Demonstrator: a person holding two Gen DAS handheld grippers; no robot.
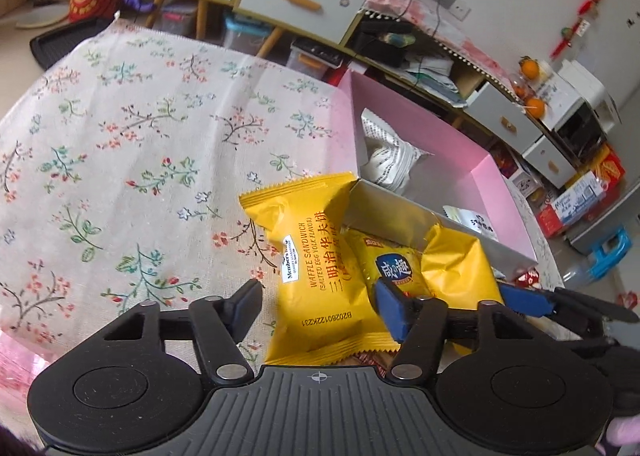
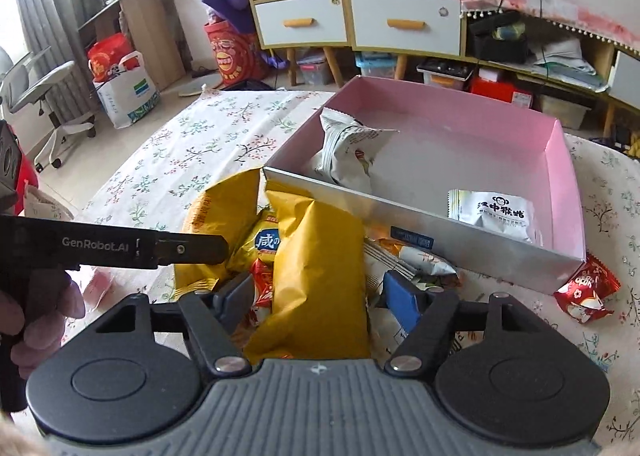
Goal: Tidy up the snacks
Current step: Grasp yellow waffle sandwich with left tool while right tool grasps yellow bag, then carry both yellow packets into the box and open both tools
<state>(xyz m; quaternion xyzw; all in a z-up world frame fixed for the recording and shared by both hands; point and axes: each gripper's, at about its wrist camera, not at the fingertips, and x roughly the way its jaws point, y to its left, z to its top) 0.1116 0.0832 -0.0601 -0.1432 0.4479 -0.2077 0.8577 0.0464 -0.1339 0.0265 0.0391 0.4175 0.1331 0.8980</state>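
Between the left gripper's (image 1: 316, 306) fingers lies a yellow waffle sandwich packet (image 1: 316, 268) on the floral-clothed surface (image 1: 120, 160); the jaws stand partly spread beside it, pads not clearly pressing. At its three o'clock a smaller yellow packet with a blue label (image 1: 394, 266) leans on the pink box (image 1: 496, 180), which holds two white packets (image 2: 352, 152). Seen from the right wrist, the right gripper (image 2: 318, 296) straddles a plain yellow packet (image 2: 320, 280), jaws partly spread. A red packet (image 2: 586, 288) lies at three o'clock, outside the box.
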